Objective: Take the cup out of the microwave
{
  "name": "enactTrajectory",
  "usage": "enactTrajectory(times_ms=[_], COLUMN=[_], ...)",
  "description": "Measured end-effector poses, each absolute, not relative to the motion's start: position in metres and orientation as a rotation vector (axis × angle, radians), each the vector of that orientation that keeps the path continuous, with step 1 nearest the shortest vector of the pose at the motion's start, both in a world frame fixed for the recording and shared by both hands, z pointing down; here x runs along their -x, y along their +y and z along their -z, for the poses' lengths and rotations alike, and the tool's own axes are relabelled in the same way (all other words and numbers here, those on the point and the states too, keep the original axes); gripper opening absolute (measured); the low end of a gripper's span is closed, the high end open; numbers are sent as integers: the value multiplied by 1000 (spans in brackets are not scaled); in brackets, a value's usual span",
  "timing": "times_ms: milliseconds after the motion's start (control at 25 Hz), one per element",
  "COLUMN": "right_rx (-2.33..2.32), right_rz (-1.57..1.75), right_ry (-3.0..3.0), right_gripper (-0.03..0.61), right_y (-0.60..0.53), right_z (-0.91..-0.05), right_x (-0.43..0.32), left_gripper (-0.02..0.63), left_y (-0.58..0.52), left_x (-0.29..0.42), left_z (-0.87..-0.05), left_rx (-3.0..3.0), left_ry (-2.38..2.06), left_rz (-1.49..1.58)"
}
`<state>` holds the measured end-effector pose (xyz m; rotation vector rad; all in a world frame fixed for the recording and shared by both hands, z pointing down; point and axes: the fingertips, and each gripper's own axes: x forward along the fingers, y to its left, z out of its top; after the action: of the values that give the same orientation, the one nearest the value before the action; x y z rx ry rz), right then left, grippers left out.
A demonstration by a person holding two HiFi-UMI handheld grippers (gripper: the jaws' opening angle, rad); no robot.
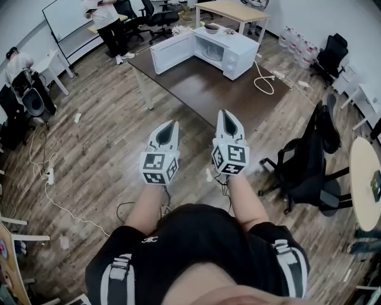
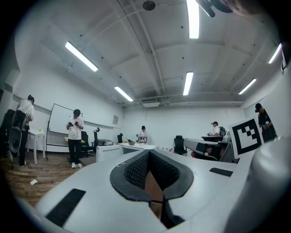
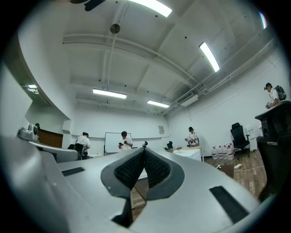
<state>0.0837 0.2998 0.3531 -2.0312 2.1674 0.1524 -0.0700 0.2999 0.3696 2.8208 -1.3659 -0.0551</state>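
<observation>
The white microwave [image 1: 220, 50] stands on the far end of a dark table [image 1: 202, 89], its door [image 1: 171, 52] swung open to the left. Its cavity shows a pale interior; I cannot make out the cup inside from here. A small bowl [image 1: 211, 27] sits on top of the microwave. My left gripper [image 1: 168, 127] and right gripper [image 1: 228, 116] are held side by side in front of my body, short of the table's near edge, pointing toward it. Both are shut with nothing between the pads [image 2: 136, 170] [image 3: 157, 168]. The open microwave [image 2: 109, 151] shows small beyond the left jaws.
A black office chair [image 1: 309, 167] stands close on my right, with a round table [image 1: 364, 179] beyond it. A white cable [image 1: 263, 80] trails off the dark table's right side. Cables lie on the wood floor at left. People stand by a whiteboard [image 1: 68, 15].
</observation>
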Motion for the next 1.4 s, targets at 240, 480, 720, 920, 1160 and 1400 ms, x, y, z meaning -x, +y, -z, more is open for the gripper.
enactTrajectory(times_ms=[240, 480, 720, 920, 1160, 1400], right_rx=[2053, 2066, 2048, 2037, 2046, 2073], right_rz=[-157, -146, -138, -112, -94, -79], right_ry=[2152, 2138, 2150, 2146, 2131, 2126], right_gripper=[0, 0, 0, 0, 0, 0], right_y=[281, 258, 217, 157, 51, -63], right_z=[-355, -361, -371, -384, -387, -386], right_x=[-59, -43, -38, -46, -63, -96], left_gripper=[2, 2, 2, 2, 2, 2], left_y=[279, 253, 214, 160, 59, -60], left_x=[94, 113, 120, 115, 96, 65], left_z=[-372, -381, -391, -404, -402, -396], left_rx=[-2844, -2839, -2830, -2814, -2849, -2821], left_ry=[-1342, -1345, -1369, -1359, -1400, -1357], left_rz=[55, 32, 18, 12, -24, -2])
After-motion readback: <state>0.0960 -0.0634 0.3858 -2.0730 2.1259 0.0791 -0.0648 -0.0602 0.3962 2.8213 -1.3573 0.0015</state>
